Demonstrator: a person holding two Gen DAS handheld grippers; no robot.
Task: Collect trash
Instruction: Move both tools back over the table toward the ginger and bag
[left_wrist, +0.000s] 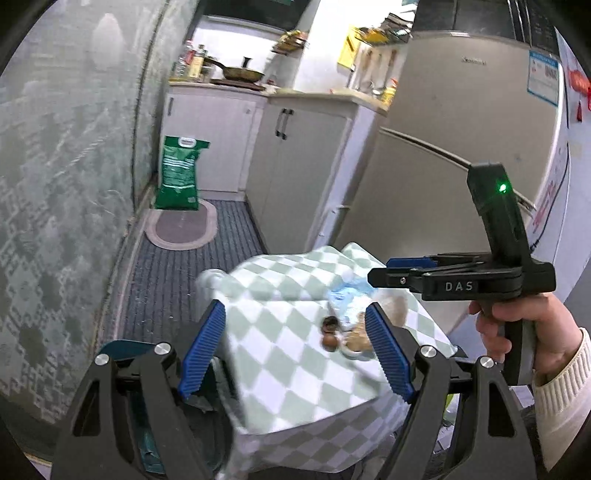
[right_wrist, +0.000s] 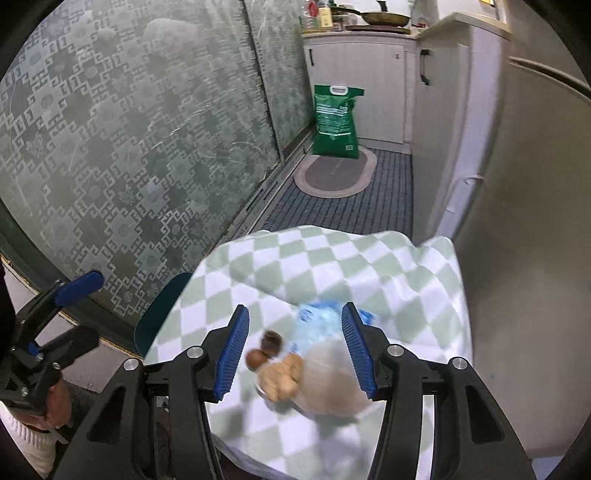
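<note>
A small table with a green-and-white checked cloth (left_wrist: 288, 354) (right_wrist: 258, 258) holds the trash. On it lie a blue-and-white plastic wrapper (right_wrist: 317, 325) (left_wrist: 345, 295), two brown nut shells (right_wrist: 264, 349) (left_wrist: 330, 332), a tan crumpled lump (right_wrist: 282, 378) (left_wrist: 356, 338) and a clear bag (right_wrist: 332, 380). My right gripper (right_wrist: 295, 354) is open, hovering above this pile, its blue pads either side of it. It shows side-on in the left wrist view (left_wrist: 399, 271). My left gripper (left_wrist: 295, 350) is open and empty above the table's left part. It shows at the left edge of the right wrist view (right_wrist: 66, 310).
A teal bin (right_wrist: 162, 306) (left_wrist: 125, 350) stands left of the table by the frosted patterned glass door (right_wrist: 129, 147). A fridge (left_wrist: 461, 166) stands close on the right. A green sack (left_wrist: 179, 173) and oval mat (right_wrist: 334, 173) lie on the floor by white cabinets (left_wrist: 288, 166).
</note>
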